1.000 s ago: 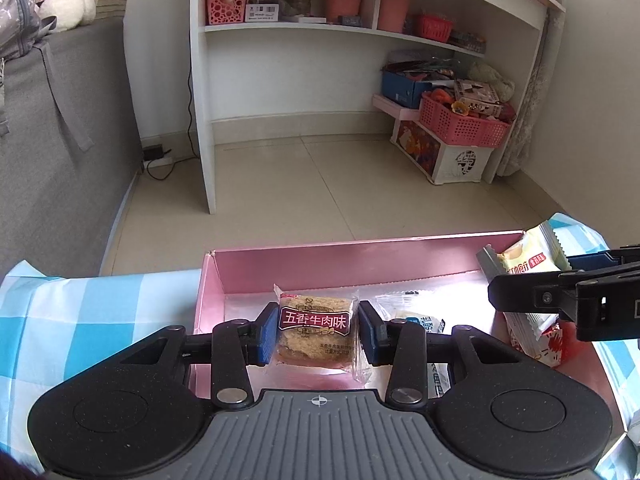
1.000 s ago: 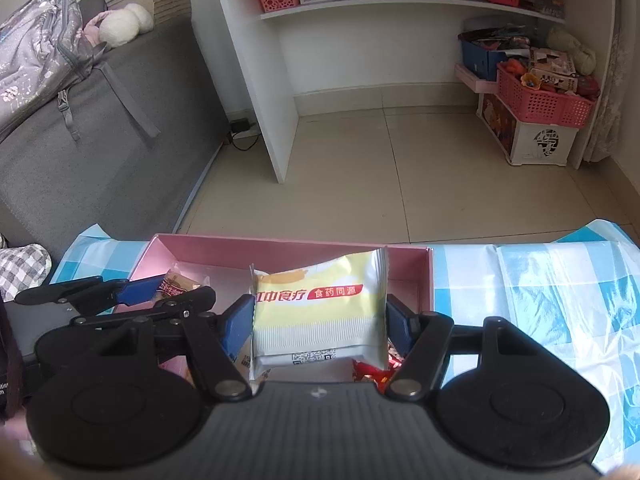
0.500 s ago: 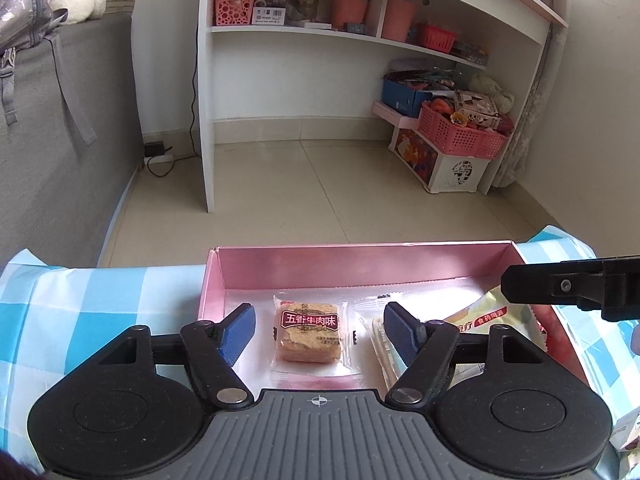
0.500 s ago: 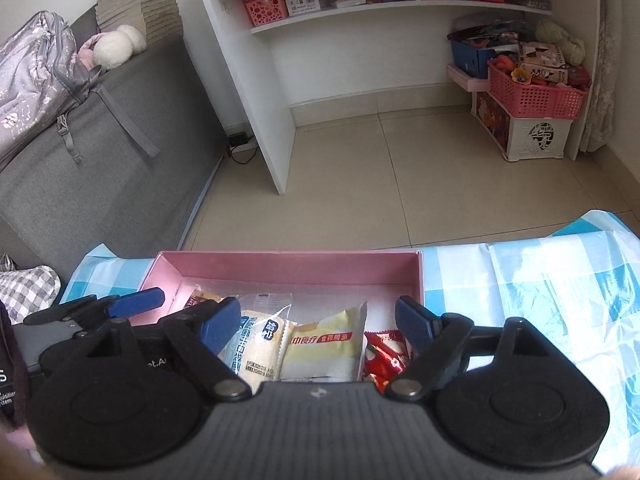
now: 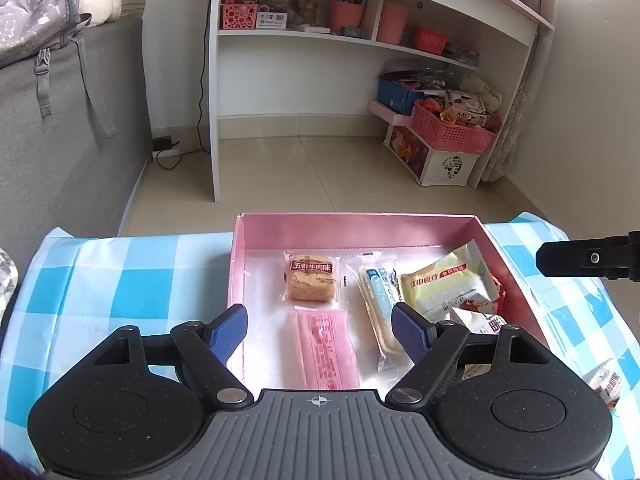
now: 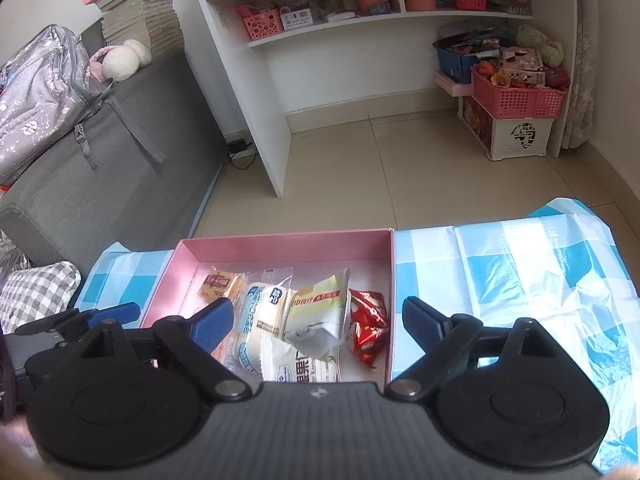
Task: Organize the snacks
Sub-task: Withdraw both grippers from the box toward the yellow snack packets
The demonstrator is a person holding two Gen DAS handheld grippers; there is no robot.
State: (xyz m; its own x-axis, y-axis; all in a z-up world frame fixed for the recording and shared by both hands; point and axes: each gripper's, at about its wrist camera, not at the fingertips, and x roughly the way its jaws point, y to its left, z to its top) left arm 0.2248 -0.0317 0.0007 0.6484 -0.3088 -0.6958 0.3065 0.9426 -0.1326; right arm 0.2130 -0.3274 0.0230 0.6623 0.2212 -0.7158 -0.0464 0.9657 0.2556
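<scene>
1. Pink box (image 5: 360, 227) on checked cloth (image 5: 120, 280) holds all snacks: beef cake (image 5: 310, 280) at back left, pink bar (image 5: 330, 348) w/ it in front.
2. Yellow pack (image 5: 444, 288) leans at right, red wrapper (image 6: 368, 324) beside.
3. Left gripper (image 5: 320, 332) & right gripper (image 6: 316, 320): both spread wide, empty.

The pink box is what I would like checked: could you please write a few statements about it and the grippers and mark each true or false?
1. The left gripper holds the brown cake packet. False: it is open and empty.
2. The yellow packet lies inside the pink box. True.
3. The right gripper is open. True.
4. The box sits on bare wood. False: it rests on a blue checked cloth.
</scene>
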